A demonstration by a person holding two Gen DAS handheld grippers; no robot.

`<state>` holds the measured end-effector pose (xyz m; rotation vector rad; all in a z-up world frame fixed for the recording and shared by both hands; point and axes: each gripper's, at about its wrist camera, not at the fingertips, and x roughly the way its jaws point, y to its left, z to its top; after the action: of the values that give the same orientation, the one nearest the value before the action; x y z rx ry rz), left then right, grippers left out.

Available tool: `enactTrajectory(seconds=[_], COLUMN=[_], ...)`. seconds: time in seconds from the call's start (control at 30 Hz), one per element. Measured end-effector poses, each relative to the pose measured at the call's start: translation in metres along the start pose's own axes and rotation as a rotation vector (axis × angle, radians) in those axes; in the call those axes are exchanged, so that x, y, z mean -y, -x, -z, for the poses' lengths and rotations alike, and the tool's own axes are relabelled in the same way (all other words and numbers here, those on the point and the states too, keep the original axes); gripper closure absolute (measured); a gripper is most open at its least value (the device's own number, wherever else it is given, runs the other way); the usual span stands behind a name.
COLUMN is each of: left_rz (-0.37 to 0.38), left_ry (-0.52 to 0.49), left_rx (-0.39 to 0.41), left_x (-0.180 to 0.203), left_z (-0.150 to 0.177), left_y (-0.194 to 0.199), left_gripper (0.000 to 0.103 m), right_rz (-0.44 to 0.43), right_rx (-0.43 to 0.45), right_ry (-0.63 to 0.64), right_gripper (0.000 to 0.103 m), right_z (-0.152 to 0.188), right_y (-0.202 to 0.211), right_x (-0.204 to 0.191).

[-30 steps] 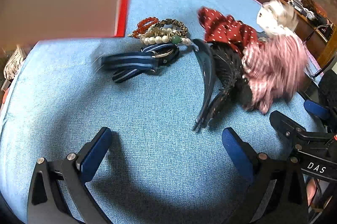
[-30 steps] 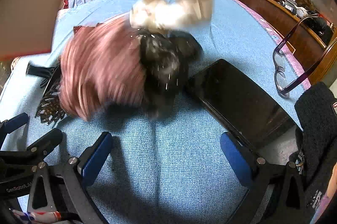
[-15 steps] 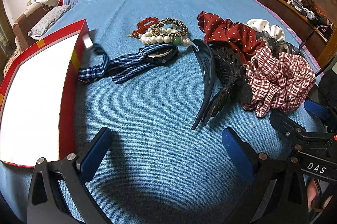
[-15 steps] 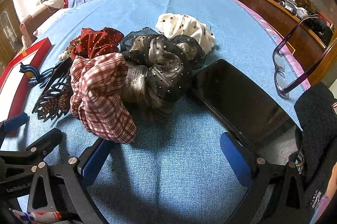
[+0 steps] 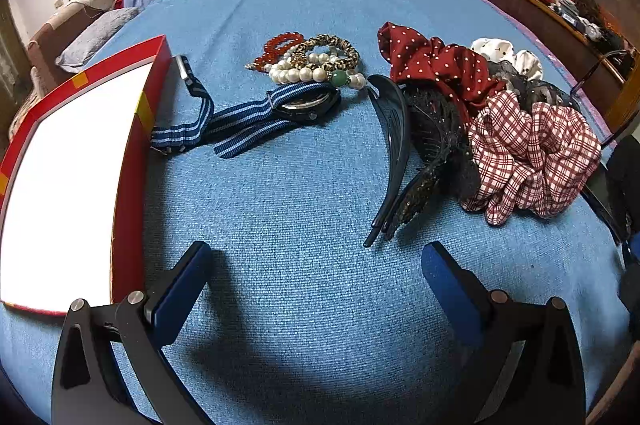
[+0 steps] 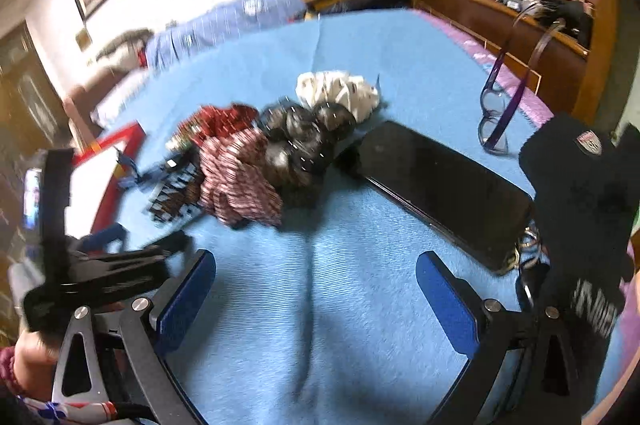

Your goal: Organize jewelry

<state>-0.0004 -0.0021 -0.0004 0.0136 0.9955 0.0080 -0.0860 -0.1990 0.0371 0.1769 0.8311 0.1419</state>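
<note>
**Jewelry and hair pieces spread on a blue cloth, both grippers empty**

On the blue cloth [image 5: 304,185] that covers the whole working surface, the items lie in a loose row across the far half. At the left edge sits a red box [image 5: 132,153] with a white inside, its long red wall facing the items. A watch [image 5: 308,103] with a blue striped strap lies just beside that wall, the strap end touching or almost touching it. Behind the watch is a small heap of bracelets [image 5: 316,63]: red beads, a leopard-pattern band and a string of pearls with one green bead, all touching one another. To the right of these lie dark hair clips [image 5: 394,145], curved and long, leaning against a pile of scrunchies. A red dotted scrunchie [image 5: 432,65] is at the back of the pile, a red checked scrunchie [image 5: 532,153] at the front, and a white dotted one [image 5: 504,55] farther back.

From the right wrist, which is blurred, the same pile shows with a dark sheer scrunchie [image 6: 304,145] in its middle. A black phone [image 6: 444,185] lies flat just to the right of the pile, purple glasses [image 6: 498,113] stand beyond it, and a black cap [image 6: 584,193] sits at the right edge.

The left gripper [image 5: 316,277] hovers over bare cloth near the clips, its jaws spread wide and holding nothing. The right gripper [image 6: 316,289] is likewise spread wide and empty, over bare cloth in front of the pile.
</note>
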Motion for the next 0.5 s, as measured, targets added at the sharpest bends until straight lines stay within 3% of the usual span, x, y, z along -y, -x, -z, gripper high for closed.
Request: enactTrajectory(seconds=[0.1,0.33,0.5], left_rz=[-0.029,-0.006,0.017], left_ry=[-0.010,0.031,0.015], left_rx=[0.017,0.342,0.391], left_x=[-0.006,-0.042,-0.048], left_z=[0.007,0.047,0.060], left_y=[0.014,0.125,0.158], left_gripper=[0.000,0.000,0.000], right_rz=[-0.004,-0.035,-0.016], right_rx=[0.065,0.127,0.122], right_ry=[0.000,-0.038,-0.021], right_gripper=[0.001,0.001,0.001], right_z=[0.006,0.002,0.003], right_y=[0.014,0.039,0.048], right_x=[-0.007,-0.011,-0.023])
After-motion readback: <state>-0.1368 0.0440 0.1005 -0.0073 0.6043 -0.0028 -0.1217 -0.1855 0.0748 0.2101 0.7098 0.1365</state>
